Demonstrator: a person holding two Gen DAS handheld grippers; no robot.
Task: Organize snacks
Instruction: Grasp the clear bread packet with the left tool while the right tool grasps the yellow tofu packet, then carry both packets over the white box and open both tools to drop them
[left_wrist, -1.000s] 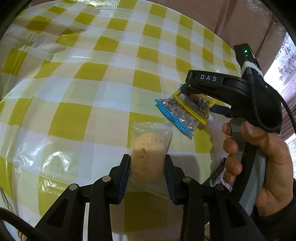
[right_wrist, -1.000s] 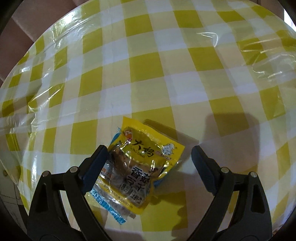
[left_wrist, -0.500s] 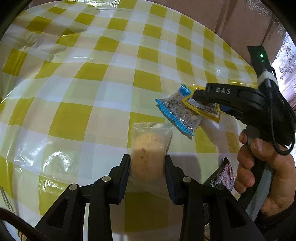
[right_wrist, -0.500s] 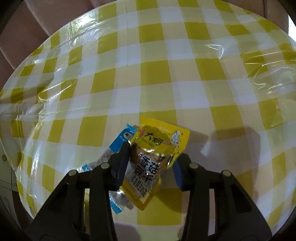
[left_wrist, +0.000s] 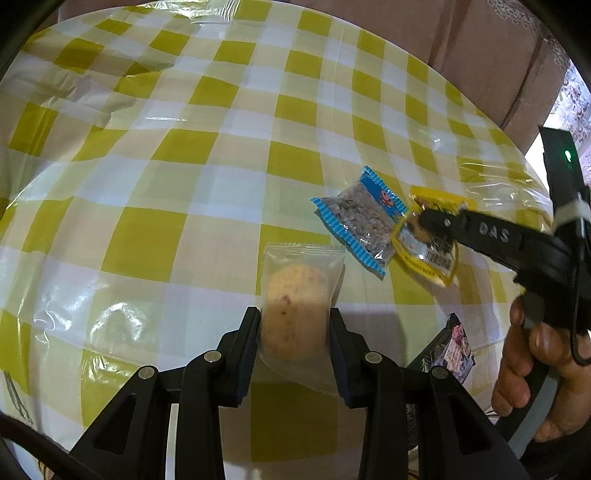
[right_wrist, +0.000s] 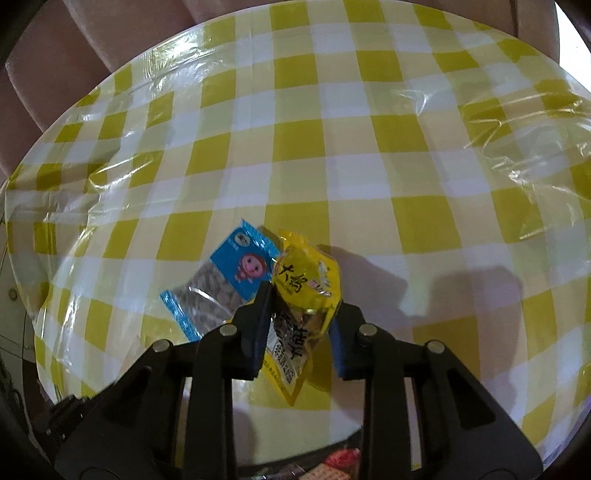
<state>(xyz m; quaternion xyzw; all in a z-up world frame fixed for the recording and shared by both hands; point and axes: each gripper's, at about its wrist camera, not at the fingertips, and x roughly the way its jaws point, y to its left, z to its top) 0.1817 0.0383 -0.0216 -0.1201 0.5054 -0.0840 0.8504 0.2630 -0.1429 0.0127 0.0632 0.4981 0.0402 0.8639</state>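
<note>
My left gripper (left_wrist: 295, 325) is shut on a clear packet with a round cookie (left_wrist: 297, 295), held low over the yellow checked tablecloth (left_wrist: 147, 240). A blue packet of seeds (left_wrist: 364, 218) lies on the cloth to its right. My right gripper (right_wrist: 301, 314) has its jaws closing, and the pads press on a yellow snack packet (right_wrist: 306, 288) that crumples between them, lifted beside the blue packet (right_wrist: 229, 280). The left wrist view shows that gripper (left_wrist: 428, 223) and the yellow packet (left_wrist: 430, 254) at the right.
A dark printed packet (left_wrist: 456, 347) lies at the table's near right edge, beside the hand (left_wrist: 532, 354) that holds the right gripper. Brown cushions (left_wrist: 480, 55) stand behind the table. More packets (right_wrist: 332, 465) show below the table's near edge.
The right gripper closed on the yellow packet and carried it up and to the right, off the blue packet. The left gripper kept still with the cookie packet.
</note>
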